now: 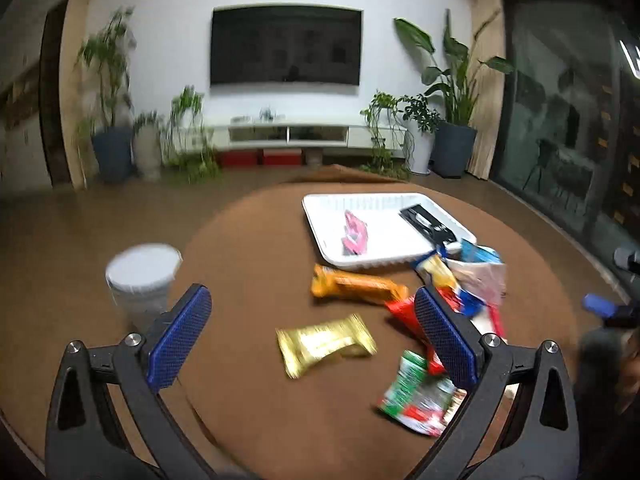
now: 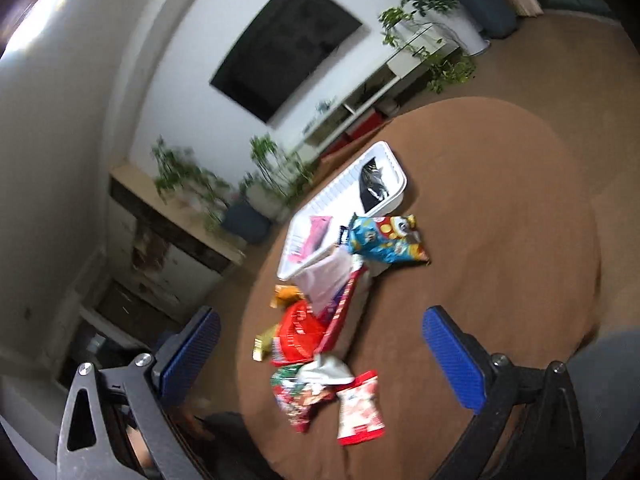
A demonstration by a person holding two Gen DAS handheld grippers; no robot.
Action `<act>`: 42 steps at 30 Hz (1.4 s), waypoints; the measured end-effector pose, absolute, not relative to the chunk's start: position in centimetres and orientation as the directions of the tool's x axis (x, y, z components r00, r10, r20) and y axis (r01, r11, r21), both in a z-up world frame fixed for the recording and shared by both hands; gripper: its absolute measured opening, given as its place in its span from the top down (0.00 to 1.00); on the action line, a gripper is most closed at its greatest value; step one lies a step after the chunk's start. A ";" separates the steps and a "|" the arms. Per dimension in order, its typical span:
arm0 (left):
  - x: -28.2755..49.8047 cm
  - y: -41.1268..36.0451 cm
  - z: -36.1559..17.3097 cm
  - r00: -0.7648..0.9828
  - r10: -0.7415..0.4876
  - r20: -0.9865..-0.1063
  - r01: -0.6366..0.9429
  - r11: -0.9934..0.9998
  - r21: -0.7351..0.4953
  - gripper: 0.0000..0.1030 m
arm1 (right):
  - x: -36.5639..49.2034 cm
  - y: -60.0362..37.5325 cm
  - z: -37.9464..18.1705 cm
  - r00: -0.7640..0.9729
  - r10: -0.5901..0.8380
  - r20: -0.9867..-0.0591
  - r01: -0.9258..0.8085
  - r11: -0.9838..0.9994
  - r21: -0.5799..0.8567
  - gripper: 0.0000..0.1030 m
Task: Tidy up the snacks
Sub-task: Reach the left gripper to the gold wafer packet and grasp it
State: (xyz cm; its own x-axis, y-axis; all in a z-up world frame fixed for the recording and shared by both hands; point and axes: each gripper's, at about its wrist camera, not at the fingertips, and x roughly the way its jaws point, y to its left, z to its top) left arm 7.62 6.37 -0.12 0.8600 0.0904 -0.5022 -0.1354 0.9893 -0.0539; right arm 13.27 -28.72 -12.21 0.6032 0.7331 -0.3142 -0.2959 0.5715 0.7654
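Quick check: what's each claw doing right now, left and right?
Left claw: open, holding nothing, above the snacks.
Right claw: open, holding nothing, above the snacks.

left wrist view: level, near, facing across the round table (image 1: pixel 256 240) toward the wall tv (image 1: pixel 286 45). right wrist view: rolled sideways, same direction. shared: white tray (image 1: pixel 320 206), snack pile.

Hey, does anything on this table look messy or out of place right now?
Yes. Only a pink packet and a black packet lie in the white tray; the other snacks, like the gold packet, lie scattered on the table.
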 end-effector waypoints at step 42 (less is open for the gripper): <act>25.8 6.2 -12.5 0.199 -0.155 -0.968 0.631 0.776 0.006 0.47 | 11.6 -21.1 -15.8 0.378 0.609 -0.697 -0.417 0.785 0.459 0.08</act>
State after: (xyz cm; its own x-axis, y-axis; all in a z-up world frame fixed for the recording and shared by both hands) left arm 25.83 6.21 -12.50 0.1992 -0.1550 -0.9676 0.6307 0.7760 0.0055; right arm 11.59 -21.10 -15.81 0.3782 0.6088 -0.6974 -0.4170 0.7846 0.4588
